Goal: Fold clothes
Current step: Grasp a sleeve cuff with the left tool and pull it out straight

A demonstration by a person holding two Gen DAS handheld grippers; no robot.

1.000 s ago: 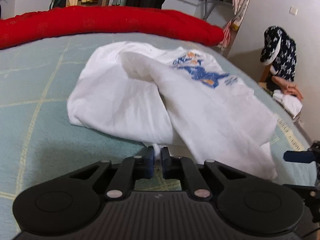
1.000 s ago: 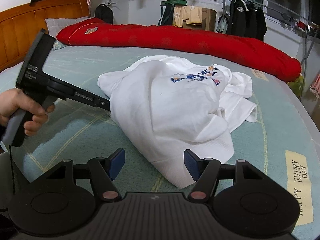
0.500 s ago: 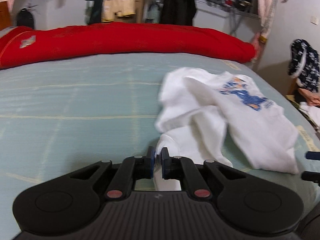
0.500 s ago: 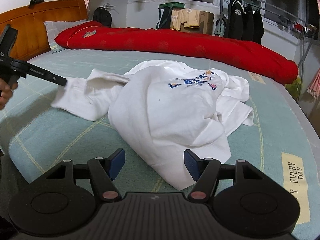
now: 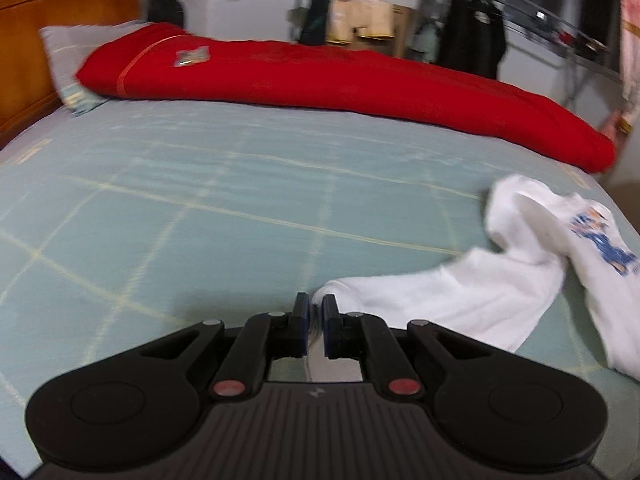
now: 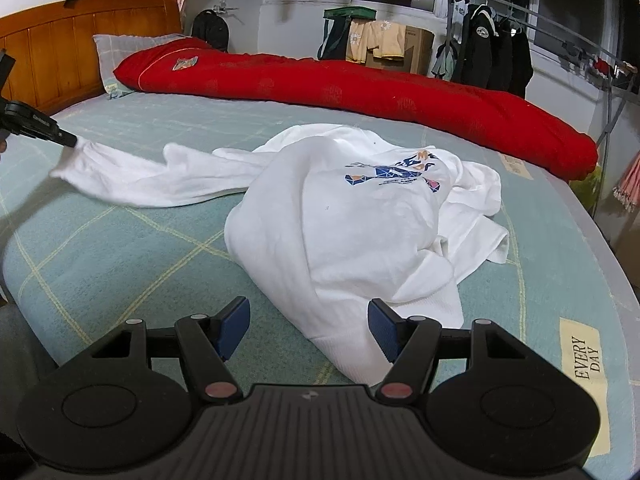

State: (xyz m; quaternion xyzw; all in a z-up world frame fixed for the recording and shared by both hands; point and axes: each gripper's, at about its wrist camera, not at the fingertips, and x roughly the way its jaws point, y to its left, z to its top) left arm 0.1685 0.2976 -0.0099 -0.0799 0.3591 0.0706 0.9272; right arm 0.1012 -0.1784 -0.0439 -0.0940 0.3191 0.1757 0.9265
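left tool (image 5: pixel 315 308) clamps sweatshirt (image 6: pixel 360 216) cuff (right tool (image 6: pixel 308 320) spread), bedsheet (image 5: pixel 160 216) bare leftward.

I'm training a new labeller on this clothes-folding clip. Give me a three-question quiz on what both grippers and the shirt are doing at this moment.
1. True or false: the left gripper has its jaws shut on a sleeve of the white sweatshirt.
2. The right gripper is: A) shut on the hem, B) open, with the hem between its jaws, C) holding the red duvet.
3. Fill in: the sleeve is pulled out straight, away from the crumpled body, across the green checked ____.

Key: 1 true; 2 B; 3 bedsheet.
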